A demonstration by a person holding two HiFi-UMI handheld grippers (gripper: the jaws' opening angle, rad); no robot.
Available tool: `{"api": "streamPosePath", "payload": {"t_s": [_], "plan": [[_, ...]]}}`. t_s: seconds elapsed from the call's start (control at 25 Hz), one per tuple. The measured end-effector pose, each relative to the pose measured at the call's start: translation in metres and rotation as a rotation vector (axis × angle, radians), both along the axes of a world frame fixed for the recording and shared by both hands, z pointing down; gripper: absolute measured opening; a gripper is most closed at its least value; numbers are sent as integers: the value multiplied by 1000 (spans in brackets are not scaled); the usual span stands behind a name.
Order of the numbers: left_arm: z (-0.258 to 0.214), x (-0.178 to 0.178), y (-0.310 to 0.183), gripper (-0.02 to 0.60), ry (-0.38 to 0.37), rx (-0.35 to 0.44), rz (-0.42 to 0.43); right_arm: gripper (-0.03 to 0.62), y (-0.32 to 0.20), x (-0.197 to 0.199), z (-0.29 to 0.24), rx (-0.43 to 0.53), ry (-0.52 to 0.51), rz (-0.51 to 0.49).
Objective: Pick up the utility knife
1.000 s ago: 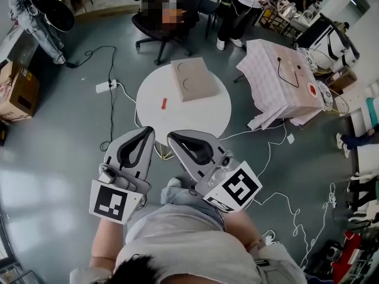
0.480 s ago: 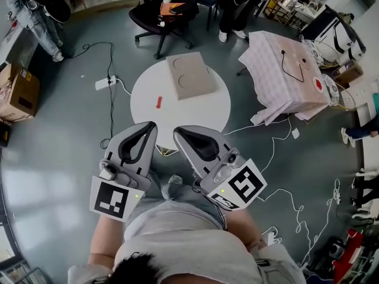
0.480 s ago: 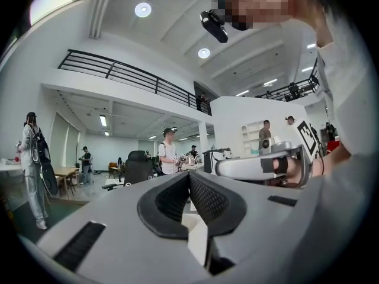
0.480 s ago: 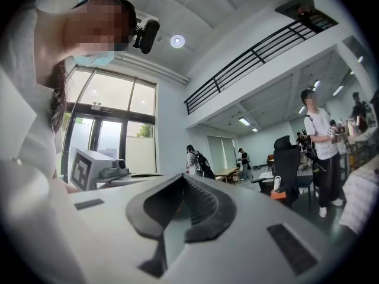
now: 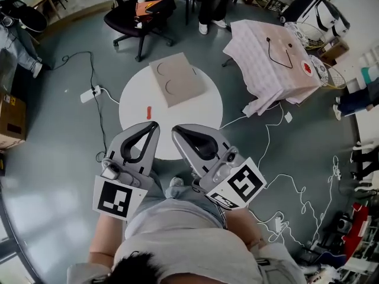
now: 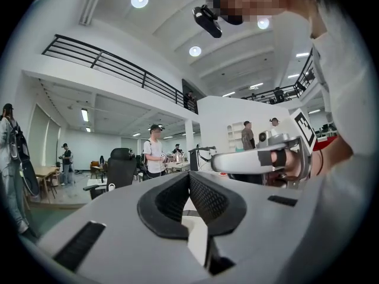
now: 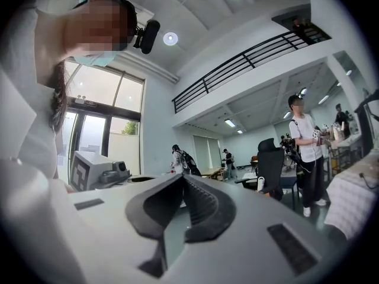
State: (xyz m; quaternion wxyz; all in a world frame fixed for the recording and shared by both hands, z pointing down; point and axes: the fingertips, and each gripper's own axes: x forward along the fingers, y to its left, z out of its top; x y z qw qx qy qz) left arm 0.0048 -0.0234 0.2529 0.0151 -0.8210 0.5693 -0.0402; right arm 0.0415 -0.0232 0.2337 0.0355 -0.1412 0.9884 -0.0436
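Round table: cardboard slab fills 12 o'clock sector; utility knife at 9; top bare from 3 to 6.

A glossy grey floor spreads around a round white table; a black wheeled office chair stands beyond its far edge; a table draped in pink checked cloth sits to its right; white walls, a black-railed upper gallery, round ceiling lights and tall windows enclose the hall.

The left gripper and right gripper are covering the worktop's lower rim; the utility knife is showing too small for detail.
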Motion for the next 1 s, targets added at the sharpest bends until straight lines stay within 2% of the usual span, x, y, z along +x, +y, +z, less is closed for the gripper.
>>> {"api": "streamPosePath", "payload": {"t_s": [0.24,0.56,1.0], "plan": [[0,-29,-40,10,12,-13,69,10,-37,-27,1,-15,9,79],[7,-68,-83,11,66,-36,134,11,-77,-59,5,-43,33,161],[37,-97,-121,11,35,-78,265,10,-113,-88,22,-88,59,268]]}}
